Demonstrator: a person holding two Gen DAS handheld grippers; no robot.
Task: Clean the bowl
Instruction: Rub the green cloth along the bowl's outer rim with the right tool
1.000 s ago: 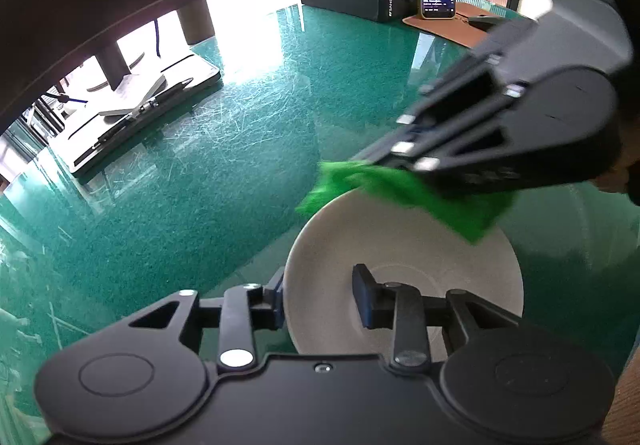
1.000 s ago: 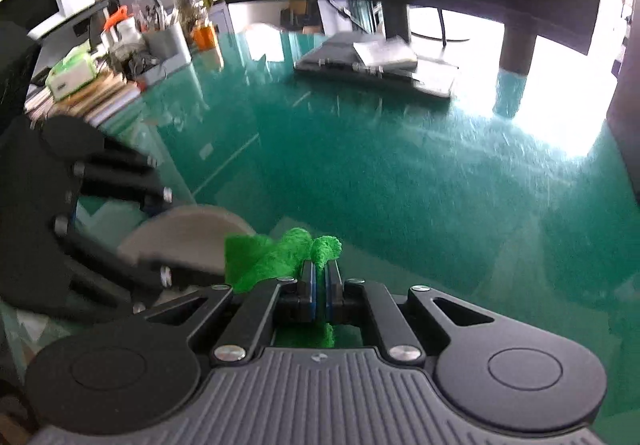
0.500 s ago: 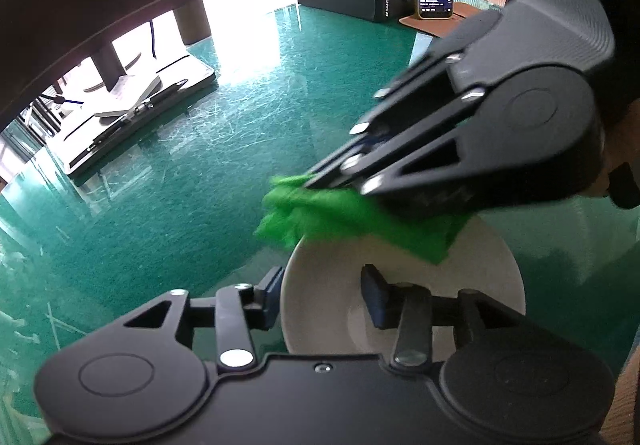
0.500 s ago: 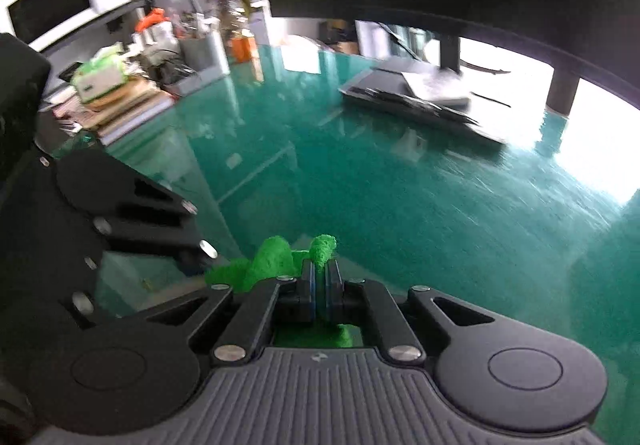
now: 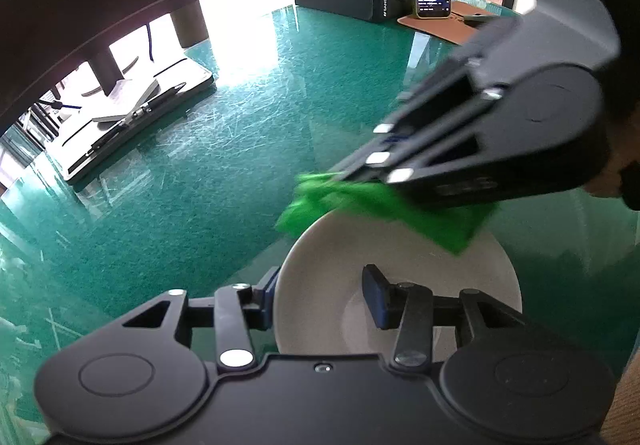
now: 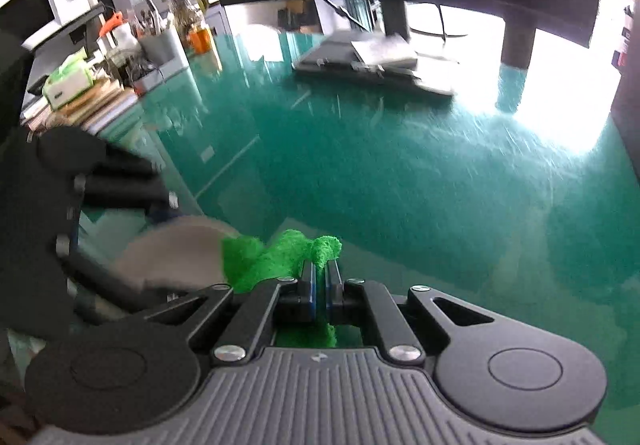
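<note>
The bowl [image 5: 400, 285] stood on the green table [image 5: 200, 185], directly in front of my left tool [image 5: 320, 295]. The jaws of that tool were opening, with the near-left rim of the bowl between them; one pad was outside the wall and one inside, and I could not see them pressing it. My right tool [image 6: 320, 281] was closed tight on the green cloth [image 5: 380, 209], and the cloth lay over the far rim of the bowl.

I judged the bowl stiff, smooth and probably slippery, maybe ceramic, so it could break if it fell. It looked light enough to slide on the glossy table when I wiped. The best place to hold it was the rim, one pad on each side of the wall. The cloth was soft and folded easily, so a pinch at a bunched part was enough.
</note>
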